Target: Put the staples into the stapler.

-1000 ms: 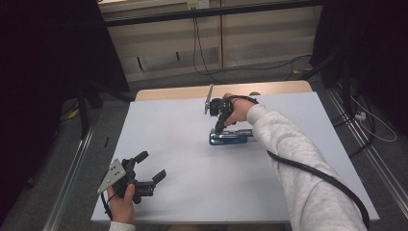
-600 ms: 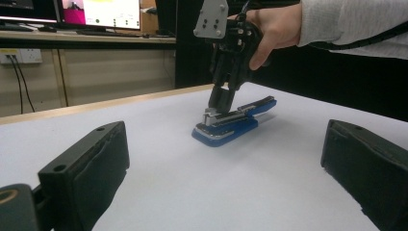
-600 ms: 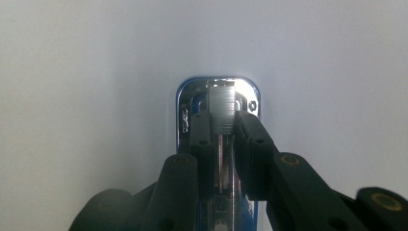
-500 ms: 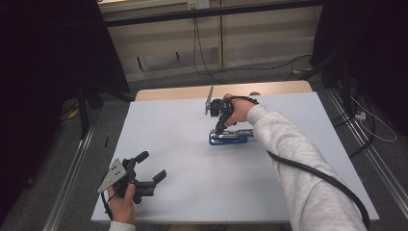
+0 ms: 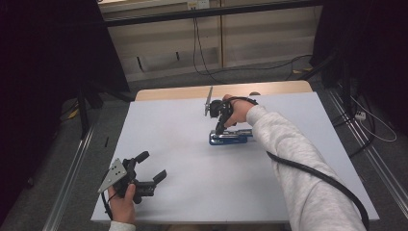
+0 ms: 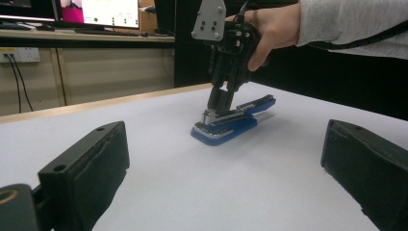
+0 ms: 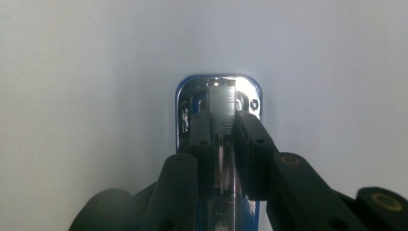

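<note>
While the blue stapler (image 5: 231, 138) lies at the centre of the white table (image 5: 192, 192), the right gripper (image 5: 219, 129) clamps its metal front end; lower left, the left gripper (image 5: 151, 166) rests spread, well apart.

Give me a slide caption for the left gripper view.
Right gripper bears down on a blue stapler beyond the left gripper's open jaws.

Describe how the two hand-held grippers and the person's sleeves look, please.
Both are black. The left hand-held gripper has two broad, blocky jaws and a grey three-cornered plate with small holes on top. The right hand-held gripper carries the same kind of plate, and brass-coloured rivets mark its joints. A thick black cable runs along the light grey sleeve on the right arm.
</note>
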### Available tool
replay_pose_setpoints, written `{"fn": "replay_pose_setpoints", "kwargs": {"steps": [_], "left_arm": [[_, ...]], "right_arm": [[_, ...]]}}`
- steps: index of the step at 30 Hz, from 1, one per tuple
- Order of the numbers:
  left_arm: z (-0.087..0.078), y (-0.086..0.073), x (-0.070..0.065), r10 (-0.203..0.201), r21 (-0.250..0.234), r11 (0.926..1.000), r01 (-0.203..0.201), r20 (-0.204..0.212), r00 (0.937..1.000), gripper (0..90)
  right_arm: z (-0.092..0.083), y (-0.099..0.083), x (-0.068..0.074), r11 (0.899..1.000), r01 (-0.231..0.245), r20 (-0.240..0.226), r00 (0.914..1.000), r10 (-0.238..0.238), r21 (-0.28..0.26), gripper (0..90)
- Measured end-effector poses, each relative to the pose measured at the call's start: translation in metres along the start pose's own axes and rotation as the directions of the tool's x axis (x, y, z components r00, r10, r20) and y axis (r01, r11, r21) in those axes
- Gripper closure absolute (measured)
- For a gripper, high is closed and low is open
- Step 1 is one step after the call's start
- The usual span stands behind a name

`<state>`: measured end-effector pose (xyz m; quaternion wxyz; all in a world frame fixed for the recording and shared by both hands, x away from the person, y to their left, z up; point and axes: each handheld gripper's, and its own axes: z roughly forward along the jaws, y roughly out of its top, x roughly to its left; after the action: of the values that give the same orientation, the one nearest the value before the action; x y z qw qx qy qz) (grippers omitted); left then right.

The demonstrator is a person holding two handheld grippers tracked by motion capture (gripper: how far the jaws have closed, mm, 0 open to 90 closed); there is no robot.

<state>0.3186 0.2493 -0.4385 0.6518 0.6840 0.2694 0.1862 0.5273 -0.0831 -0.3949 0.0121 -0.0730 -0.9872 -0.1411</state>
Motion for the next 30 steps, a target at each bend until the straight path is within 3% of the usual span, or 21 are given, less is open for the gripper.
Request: {"fn": "replay_pose_setpoints", "kwargs": {"steps": [5,7,11,15,16,21,22,30], "left_arm": [[0.000,0.000,0.000,-0.003,0.001,1.0000,0.003,0.001,1.0000,2.8],[0.000,0.000,0.000,-0.004,0.002,1.0000,0.004,0.002,1.0000,2.8],[0.001,0.000,0.000,-0.006,0.002,1.0000,0.006,0.002,1.0000,2.8],[0.001,-0.001,0.000,-0.006,0.006,1.0000,0.006,0.004,1.0000,2.8],[0.002,0.000,0.000,-0.013,0.007,0.9999,0.013,0.006,0.9999,2.8],[0.004,0.001,-0.002,-0.040,0.017,0.9991,0.040,0.011,0.9992,2.8],[0.005,0.001,-0.001,-0.034,0.027,0.9991,0.034,0.013,0.9993,2.8],[0.014,0.004,-0.003,-0.033,0.050,0.9982,0.032,0.021,0.9992,2.7]], "right_arm": [[0.001,0.001,0.000,1.000,-0.009,0.001,1.0000,0.009,-0.008,78.1],[0.002,0.001,0.000,1.000,-0.015,0.009,0.9998,0.015,-0.018,72.4],[0.001,0.000,0.002,1.000,-0.019,0.007,0.9998,0.019,-0.022,69.8],[-0.004,-0.005,0.002,0.998,-0.028,0.016,0.9995,0.029,-0.061,65.4],[-0.008,-0.010,0.002,0.994,-0.048,0.018,0.9986,0.050,-0.098,63.9],[-0.016,-0.021,0.003,0.985,-0.109,0.037,0.9927,0.115,-0.136,54.8],[-0.019,-0.029,0.002,0.976,-0.122,0.039,0.9907,0.131,-0.179,52.3],[-0.024,-0.051,0.008,0.957,-0.158,0.039,0.9842,0.173,-0.244,44.4]]}}
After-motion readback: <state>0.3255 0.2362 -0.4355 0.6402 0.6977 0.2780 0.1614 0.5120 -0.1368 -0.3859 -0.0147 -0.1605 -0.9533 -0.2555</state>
